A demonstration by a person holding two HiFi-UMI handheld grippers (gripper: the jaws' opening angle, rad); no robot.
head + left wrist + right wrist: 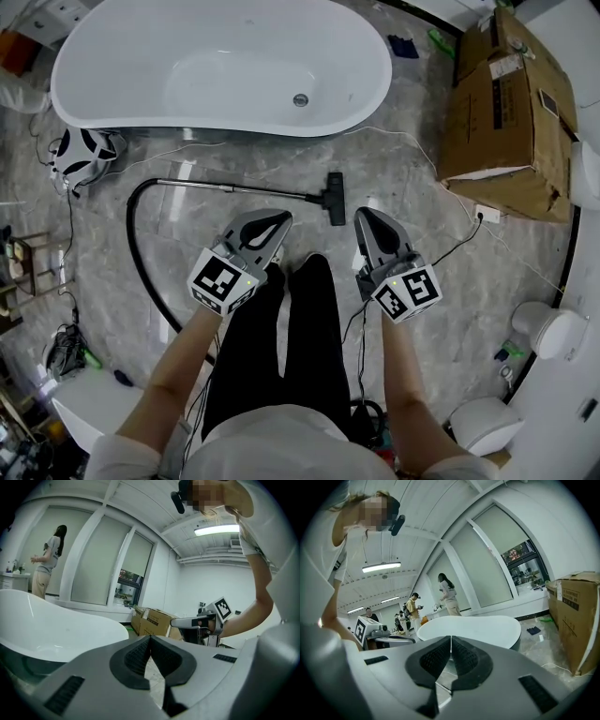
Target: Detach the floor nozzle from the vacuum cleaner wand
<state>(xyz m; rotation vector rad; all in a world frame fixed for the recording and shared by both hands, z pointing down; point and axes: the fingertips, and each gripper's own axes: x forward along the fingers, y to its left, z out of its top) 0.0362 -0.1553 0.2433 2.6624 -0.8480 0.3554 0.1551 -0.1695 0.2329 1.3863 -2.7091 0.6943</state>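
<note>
In the head view a black floor nozzle [335, 198] lies on the marble floor, joined to a thin metal wand [234, 188] that runs left to a black hose [139, 248]. My left gripper [280, 220] hovers shut just below the wand, empty. To the right of the nozzle, and slightly nearer to me, my right gripper [364, 217] is held shut and empty too. In the left gripper view the jaws [150, 638] meet with nothing between them. The right gripper view shows its jaws [451, 638] closed as well, with a piece of the wand [443, 684] below.
A white bathtub [220, 70] stands beyond the wand. A vacuum body [82, 150] sits at the left. A large cardboard box [506, 112] is at the right, with a cable [441, 178] across the floor. Several people stand far off in the right gripper view.
</note>
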